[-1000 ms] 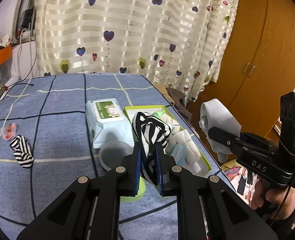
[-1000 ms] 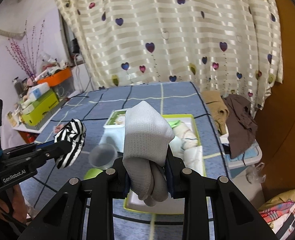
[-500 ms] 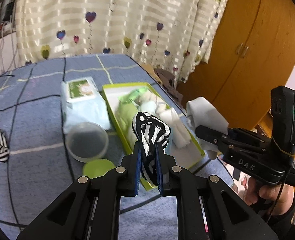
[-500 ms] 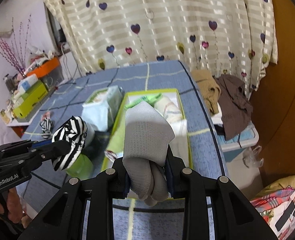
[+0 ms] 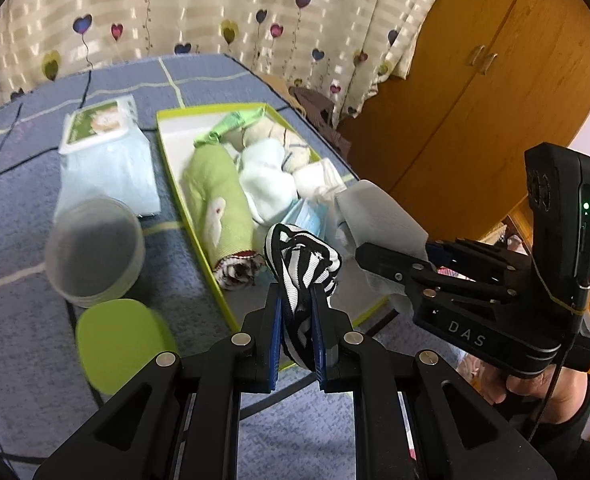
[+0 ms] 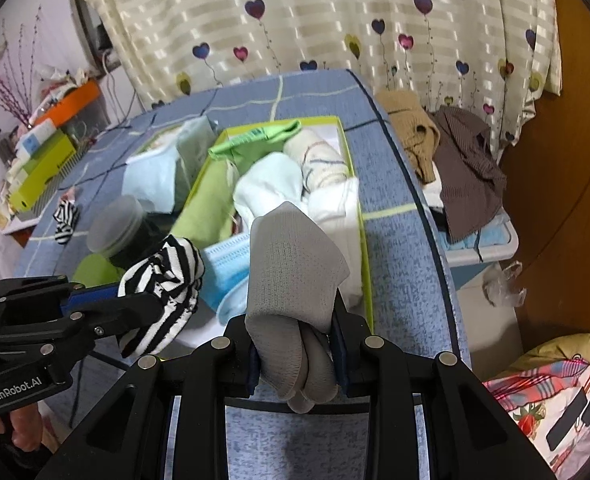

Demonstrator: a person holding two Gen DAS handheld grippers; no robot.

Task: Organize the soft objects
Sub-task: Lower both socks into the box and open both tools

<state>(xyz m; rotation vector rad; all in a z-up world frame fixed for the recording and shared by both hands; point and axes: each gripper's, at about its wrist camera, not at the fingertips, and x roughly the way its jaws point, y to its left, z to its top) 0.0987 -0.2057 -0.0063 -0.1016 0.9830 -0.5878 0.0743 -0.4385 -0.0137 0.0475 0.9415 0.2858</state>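
Two socks held over the box — both limp and light

Your striped sock (image 5: 301, 264) is pinched in the left gripper (image 5: 297, 336), your grey sock (image 6: 295, 268) clamped in the right gripper (image 6: 297, 356), above the near end of the green-rimmed box (image 5: 175, 184). They will flop and cling — you are holding them mid-bundle, which suits them.

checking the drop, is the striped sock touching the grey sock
Cannot tell: in the right wrist view the striped sock sits beside the grey sock, and the left wrist view overlaps them.
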